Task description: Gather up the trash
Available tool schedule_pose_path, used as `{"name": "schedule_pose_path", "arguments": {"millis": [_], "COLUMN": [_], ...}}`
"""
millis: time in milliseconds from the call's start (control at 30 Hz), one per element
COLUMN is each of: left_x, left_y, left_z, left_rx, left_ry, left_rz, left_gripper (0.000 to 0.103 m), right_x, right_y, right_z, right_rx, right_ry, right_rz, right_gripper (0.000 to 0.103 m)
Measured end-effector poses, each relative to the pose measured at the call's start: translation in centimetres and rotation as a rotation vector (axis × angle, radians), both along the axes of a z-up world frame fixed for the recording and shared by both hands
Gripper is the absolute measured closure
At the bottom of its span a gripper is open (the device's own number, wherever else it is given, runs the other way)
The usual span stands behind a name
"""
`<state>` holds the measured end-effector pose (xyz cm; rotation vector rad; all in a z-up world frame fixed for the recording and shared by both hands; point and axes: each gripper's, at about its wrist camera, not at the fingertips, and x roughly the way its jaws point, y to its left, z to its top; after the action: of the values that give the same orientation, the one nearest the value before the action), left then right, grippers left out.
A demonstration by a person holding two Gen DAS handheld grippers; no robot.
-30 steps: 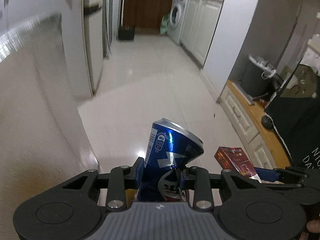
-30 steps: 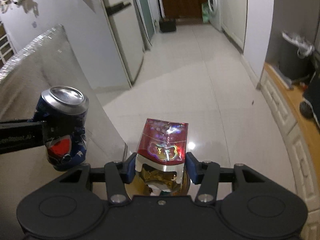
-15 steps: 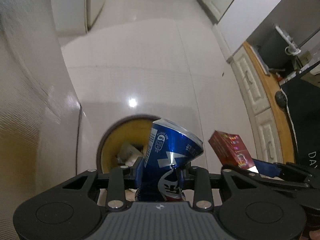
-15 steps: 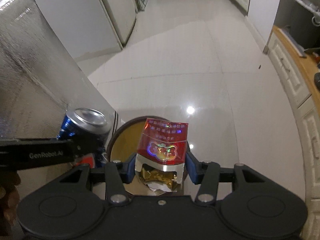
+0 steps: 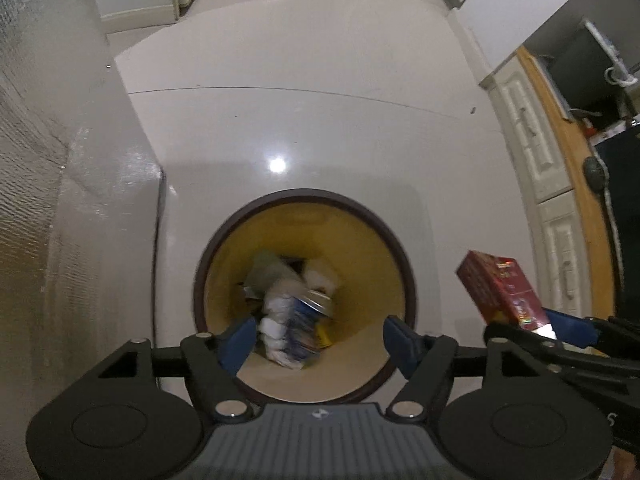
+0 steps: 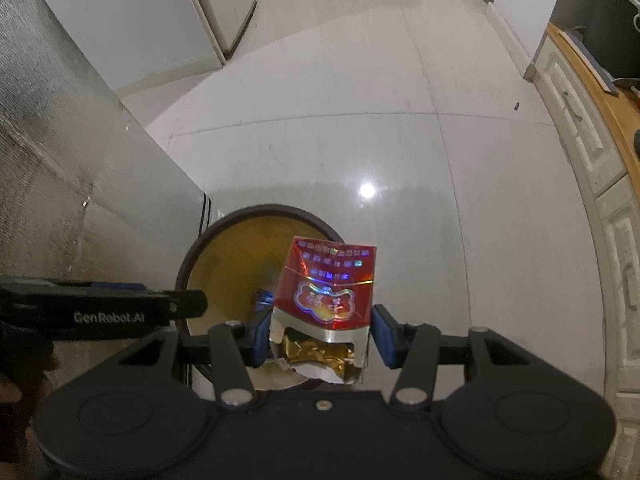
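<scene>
A round trash bin (image 5: 400, 248) with a dark rim and yellow inside stands on the floor right below me; it also shows in the right wrist view (image 6: 224, 256). My left gripper (image 5: 320, 340) is open over the bin. The blue can (image 5: 308, 320), blurred, is inside the bin among white and grey trash (image 5: 280, 280). My right gripper (image 6: 320, 332) is shut on a red cigarette pack (image 6: 328, 284) with torn gold foil, at the bin's right edge. The pack also shows in the left wrist view (image 5: 500, 292).
A silvery textured panel (image 6: 60, 160) rises on the left, touching the bin's side. White cabinets with a wooden top (image 5: 560, 160) run along the right. A glossy white tile floor (image 6: 360, 120) stretches ahead toward a fridge (image 6: 216, 4).
Both grippers tilted down over the bin. My left gripper opened and the blue can dropped into the bin. The right gripper kept its hold on the red pack.
</scene>
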<state>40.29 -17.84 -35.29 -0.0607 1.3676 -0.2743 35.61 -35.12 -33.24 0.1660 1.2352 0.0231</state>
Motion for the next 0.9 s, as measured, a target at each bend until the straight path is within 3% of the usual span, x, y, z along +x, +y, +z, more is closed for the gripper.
{"name": "schedule_pose_path", "arguments": {"millis": [233, 367, 433, 500, 533, 900], "left_x": [0.2, 0.3, 0.3, 0.3, 0.3, -0.7], "left_y": [1.4, 2.4, 2.9, 3.2, 3.3, 3.9], "left_z": [-0.4, -0.5, -0.4, -0.2, -0.1, 1.8], "left_rx": [0.084, 0.128, 0.141, 0.150, 0.154, 0.176], "left_ry": [-0.011, -0.019, -0.020, -0.022, -0.023, -0.038], "left_rz": [0.015, 0.031, 0.040, 0.046, 0.048, 0.032], "left_gripper": [0.017, 0.011, 0.007, 0.005, 0.003, 0.000], "right_x": [0.6, 0.8, 0.7, 0.5, 0.4, -0.6], "right_y": [0.9, 1.4, 1.4, 1.7, 1.7, 0.9], "right_z": [-1.4, -0.9, -0.5, -0.1, 0.1, 0.7], "right_rx": [0.015, 0.057, 0.109, 0.137, 0.138, 0.033], "right_ry": [0.032, -0.020, -0.062, -0.103, -0.116, -0.067], "right_rz": [0.032, 0.043, 0.055, 0.066, 0.073, 0.039], "right_gripper": [0.050, 0.047, 0.036, 0.006, 0.000, 0.000]}}
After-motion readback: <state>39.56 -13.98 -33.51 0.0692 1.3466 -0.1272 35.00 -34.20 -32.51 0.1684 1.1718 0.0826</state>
